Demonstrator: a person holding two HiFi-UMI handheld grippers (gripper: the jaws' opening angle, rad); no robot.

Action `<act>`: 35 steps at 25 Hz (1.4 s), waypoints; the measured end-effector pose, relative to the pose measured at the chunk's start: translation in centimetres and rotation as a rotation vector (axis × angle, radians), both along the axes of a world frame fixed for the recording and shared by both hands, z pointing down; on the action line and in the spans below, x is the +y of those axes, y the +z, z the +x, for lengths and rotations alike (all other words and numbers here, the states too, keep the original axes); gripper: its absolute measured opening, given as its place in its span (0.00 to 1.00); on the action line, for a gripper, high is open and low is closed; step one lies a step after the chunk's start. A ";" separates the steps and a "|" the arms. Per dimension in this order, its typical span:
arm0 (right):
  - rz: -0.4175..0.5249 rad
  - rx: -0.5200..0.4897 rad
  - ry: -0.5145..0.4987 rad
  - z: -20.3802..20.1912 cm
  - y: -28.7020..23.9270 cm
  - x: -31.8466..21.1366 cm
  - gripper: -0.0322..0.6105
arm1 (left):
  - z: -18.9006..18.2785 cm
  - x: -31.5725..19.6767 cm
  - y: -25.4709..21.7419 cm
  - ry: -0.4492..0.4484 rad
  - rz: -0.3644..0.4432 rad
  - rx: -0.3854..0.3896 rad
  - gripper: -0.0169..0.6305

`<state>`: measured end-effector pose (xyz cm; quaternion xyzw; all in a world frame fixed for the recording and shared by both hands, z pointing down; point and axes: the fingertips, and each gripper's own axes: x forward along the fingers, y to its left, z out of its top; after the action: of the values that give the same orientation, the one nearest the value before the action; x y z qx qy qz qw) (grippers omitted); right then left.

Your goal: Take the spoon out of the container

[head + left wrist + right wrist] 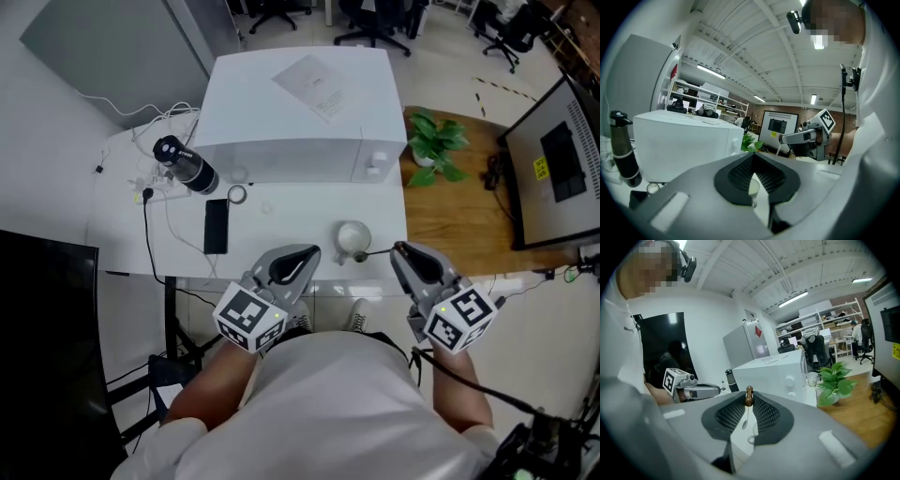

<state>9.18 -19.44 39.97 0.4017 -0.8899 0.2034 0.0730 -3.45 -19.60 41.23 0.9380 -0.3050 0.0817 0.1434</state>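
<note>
My right gripper had its jaws closed on the brown knobbed end of the spoon. The thin handle ran from there toward my left, and in the right gripper view the bowl of the spoon hung free below the pads. From the head view the bowl lay just beside the near edge of the white cup, outside it. I could not tell whether it touched the rim.

My left gripper had its tips together with nothing between them. It hovered above the near edge of the white table, left of the cup and apart from it. In the left gripper view the cup showed through the hollow below the tips.

Farther back on the table stood a white box-shaped appliance with a sheet of paper on its top. To its left a black bottle lay on its side among white cables. A black phone lay flat near it, with a small roll of tape just beside the phone. A potted plant stood on the wooden floor at the table's right.
</note>
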 end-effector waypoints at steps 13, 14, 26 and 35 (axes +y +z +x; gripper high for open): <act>0.016 0.002 0.005 -0.3 -0.1 0.9 0.14 | -0.2 1.0 0.0 -0.003 0.009 0.001 0.03; 0.016 0.001 0.005 -0.3 0.0 0.9 0.14 | -0.2 1.0 0.0 -0.002 0.011 -0.001 0.03; 0.022 0.017 0.054 -0.6 -0.4 1.2 0.14 | -1.1 0.7 -0.4 0.035 0.027 -0.002 0.03; 0.028 0.031 0.162 -2.2 -0.4 4.0 0.14 | -2.2 2.9 0.5 0.149 0.017 0.001 0.03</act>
<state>7.03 -15.46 39.60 0.4764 -0.8560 0.1901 0.0644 -5.68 -16.73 41.78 0.9593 -0.2350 0.0889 0.1292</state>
